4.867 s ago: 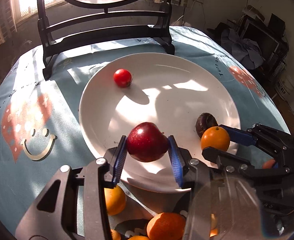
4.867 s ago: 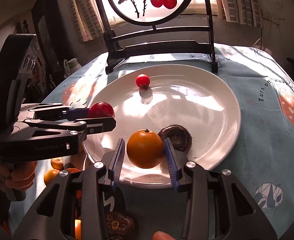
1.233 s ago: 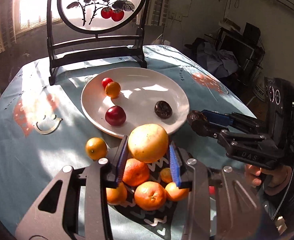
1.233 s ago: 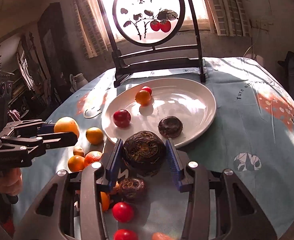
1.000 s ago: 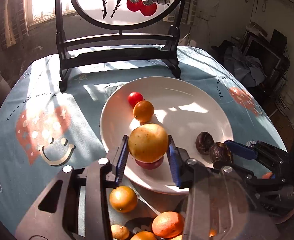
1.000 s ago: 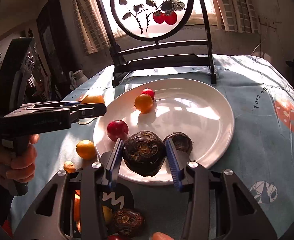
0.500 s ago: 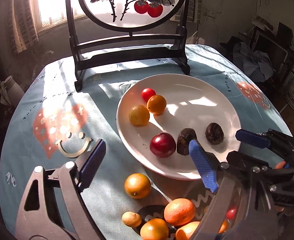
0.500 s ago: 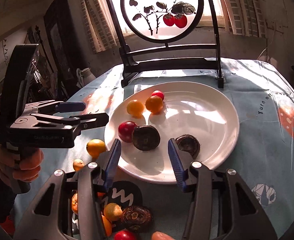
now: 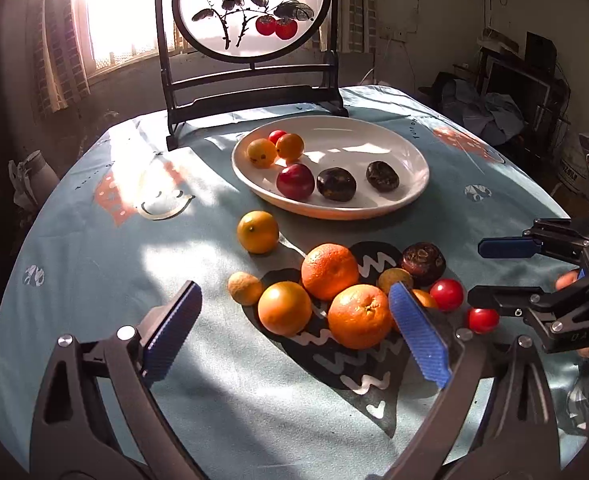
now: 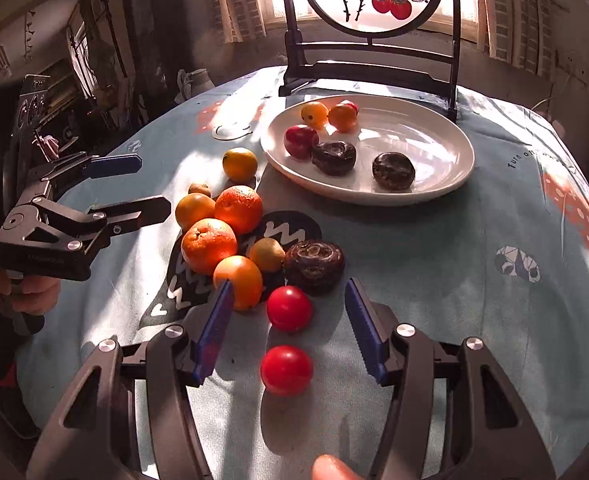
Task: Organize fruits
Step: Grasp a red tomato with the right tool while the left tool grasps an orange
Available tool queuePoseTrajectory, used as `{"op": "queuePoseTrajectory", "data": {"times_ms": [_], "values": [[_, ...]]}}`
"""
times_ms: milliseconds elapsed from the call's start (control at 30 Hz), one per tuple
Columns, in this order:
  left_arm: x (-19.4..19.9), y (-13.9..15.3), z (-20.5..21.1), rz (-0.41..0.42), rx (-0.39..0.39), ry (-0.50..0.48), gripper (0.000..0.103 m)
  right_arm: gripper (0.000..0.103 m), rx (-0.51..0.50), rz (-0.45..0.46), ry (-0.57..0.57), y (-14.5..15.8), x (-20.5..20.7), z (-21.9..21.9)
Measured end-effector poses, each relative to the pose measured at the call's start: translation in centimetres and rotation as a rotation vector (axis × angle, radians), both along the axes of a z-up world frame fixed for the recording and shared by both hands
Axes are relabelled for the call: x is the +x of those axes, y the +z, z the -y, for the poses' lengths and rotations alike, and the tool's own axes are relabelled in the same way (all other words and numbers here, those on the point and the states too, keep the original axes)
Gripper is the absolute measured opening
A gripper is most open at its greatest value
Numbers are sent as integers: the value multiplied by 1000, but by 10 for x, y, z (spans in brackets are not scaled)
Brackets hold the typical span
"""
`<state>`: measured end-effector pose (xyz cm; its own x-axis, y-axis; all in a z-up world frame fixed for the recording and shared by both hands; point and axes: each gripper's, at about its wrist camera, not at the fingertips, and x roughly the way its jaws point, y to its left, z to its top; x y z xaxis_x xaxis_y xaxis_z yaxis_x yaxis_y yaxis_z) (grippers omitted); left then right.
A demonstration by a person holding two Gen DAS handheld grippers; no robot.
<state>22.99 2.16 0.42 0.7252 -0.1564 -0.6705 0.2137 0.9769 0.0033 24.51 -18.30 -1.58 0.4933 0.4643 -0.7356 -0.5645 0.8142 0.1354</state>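
Opening wide over the loose pile: left gripper [image 9: 294, 328], nothing pinched, blue pads [image 9: 418, 334] straddling two oranges [image 9: 359, 316] without touching. Opening too, to a middling gap, empty: right gripper [image 10: 288, 332], poised over a red cherry tomato [image 10: 289, 308] with a second [image 10: 287, 369] nearer the camera. Just beyond, a dark wrinkled fruit [image 10: 313, 266] beside a small yellow-green one [image 10: 267, 254]. Farther out, white plate [image 9: 406, 196] already carrying six pieces, two dark ones among them [image 9: 382, 176].

Handling, judged: oranges firm, fairly heavy, pebbled skin (good pad friction); take across the widest part. Tomatoes light, smooth, thin-skinned, prone to roll and split; close gently, centred. Dark fruit looks hard-shelled, lumpy; grip on the flatter flanks.
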Motion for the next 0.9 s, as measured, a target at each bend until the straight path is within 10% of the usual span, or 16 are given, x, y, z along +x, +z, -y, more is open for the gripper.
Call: {"op": "queuePoseTrajectory", "data": {"times_ms": [900], "values": [[10, -5, -35, -61, -83, 108, 96, 48, -134, -44, 29, -31, -22, -5]]}}
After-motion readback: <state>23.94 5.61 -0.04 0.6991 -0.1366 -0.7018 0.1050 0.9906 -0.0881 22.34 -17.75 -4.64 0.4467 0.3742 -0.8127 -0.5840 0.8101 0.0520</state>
